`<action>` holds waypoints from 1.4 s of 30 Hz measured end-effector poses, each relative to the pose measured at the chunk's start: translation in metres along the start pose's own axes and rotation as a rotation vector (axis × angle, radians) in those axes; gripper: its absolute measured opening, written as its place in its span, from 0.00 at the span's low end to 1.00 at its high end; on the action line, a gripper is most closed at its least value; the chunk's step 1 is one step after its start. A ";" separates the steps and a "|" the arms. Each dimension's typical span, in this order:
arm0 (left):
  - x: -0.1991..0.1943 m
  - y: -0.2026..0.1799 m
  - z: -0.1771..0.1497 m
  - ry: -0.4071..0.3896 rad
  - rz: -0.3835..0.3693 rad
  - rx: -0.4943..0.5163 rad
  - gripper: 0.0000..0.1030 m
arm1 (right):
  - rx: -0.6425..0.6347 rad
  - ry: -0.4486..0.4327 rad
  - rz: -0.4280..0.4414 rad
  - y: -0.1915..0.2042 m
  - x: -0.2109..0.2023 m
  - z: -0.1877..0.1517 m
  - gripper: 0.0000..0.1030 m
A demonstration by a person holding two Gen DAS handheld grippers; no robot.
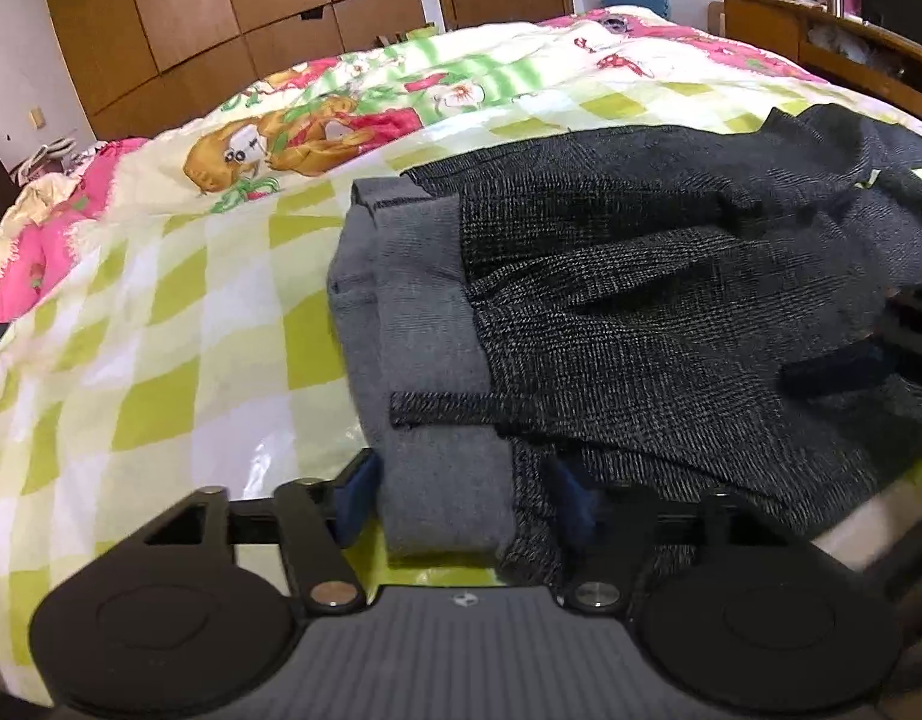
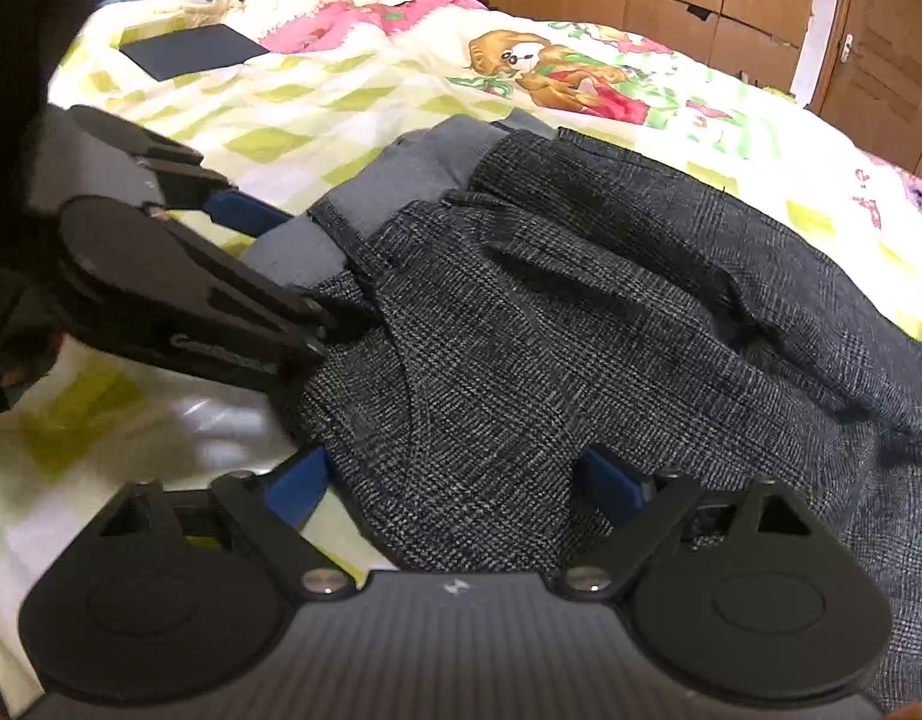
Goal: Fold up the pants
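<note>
1. Pants [image 1: 671,300]: dark grey checked fabric with a plain lighter grey waistband [image 1: 413,324] turned outward. The garment is laid in loose folds on the bed, its waistband end toward both grippers.
2. Left gripper [image 1: 461,501]: black frame, blue finger pads [image 1: 356,495]. The fingers are set on either side of the waistband corner, with cloth filling the gap between them. Whether the fabric is pinched or merely straddled cannot be told from the left wrist view; in the right wrist view the same tool [image 2: 317,276] is seen from the side, its tips buried in the cloth at the waistband.
3. Right gripper [image 2: 455,480]: blue pads [image 2: 296,489] stand spread apart with a fold of the checked fabric lying between them. A firm clamp is not shown; its hold cannot be told.
4. Bedspread [image 1: 161,330]: white and lime-green check, with a cartoon dog print [image 1: 245,150] and pink patches farther back. The pants rest directly on it.
5. Dark flat rectangle [image 2: 194,51]: laid on the bedspread, well apart from the pants.
6. Wooden wardrobe [image 1: 221,12]: brown panel doors are seen behind the bed.
7. Wooden shelf [image 1: 821,42]: stands beside the bed's far corner and carries assorted clutter.
</note>
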State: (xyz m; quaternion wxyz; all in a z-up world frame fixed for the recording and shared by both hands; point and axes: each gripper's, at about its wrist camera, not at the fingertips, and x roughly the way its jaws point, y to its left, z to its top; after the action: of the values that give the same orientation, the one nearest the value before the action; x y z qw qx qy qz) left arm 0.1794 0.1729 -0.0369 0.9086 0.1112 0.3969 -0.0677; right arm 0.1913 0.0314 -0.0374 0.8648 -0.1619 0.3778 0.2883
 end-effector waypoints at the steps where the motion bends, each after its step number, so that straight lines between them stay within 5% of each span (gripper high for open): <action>1: -0.003 0.000 -0.002 0.002 -0.008 -0.007 0.64 | 0.000 0.004 0.005 -0.001 -0.002 0.000 0.74; 5: -0.016 0.002 -0.009 -0.005 -0.017 -0.052 0.60 | 0.021 0.020 0.043 0.003 -0.010 0.002 0.62; 7: -0.024 0.005 -0.013 0.002 -0.023 -0.067 0.60 | 0.030 0.032 0.100 0.009 -0.017 0.003 0.41; 15: -0.078 0.021 -0.060 0.070 0.027 -0.098 0.59 | -0.028 0.073 0.253 0.060 -0.033 0.000 0.33; 25: -0.129 0.020 -0.100 0.096 0.160 -0.120 0.64 | 0.012 0.082 0.382 0.092 -0.049 -0.001 0.40; 36: -0.165 -0.018 -0.076 -0.011 0.221 -0.059 0.65 | 0.320 -0.029 0.113 -0.029 -0.116 -0.047 0.52; 42: -0.146 -0.066 -0.053 -0.030 0.104 -0.040 0.65 | 0.471 -0.069 -0.106 -0.111 -0.134 -0.077 0.53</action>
State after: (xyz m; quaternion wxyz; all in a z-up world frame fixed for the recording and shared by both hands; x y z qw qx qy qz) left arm 0.0291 0.1276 0.0259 0.9188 0.1126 0.3780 -0.0143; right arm 0.1437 -0.1447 0.0183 0.9050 0.0347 0.3959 0.1519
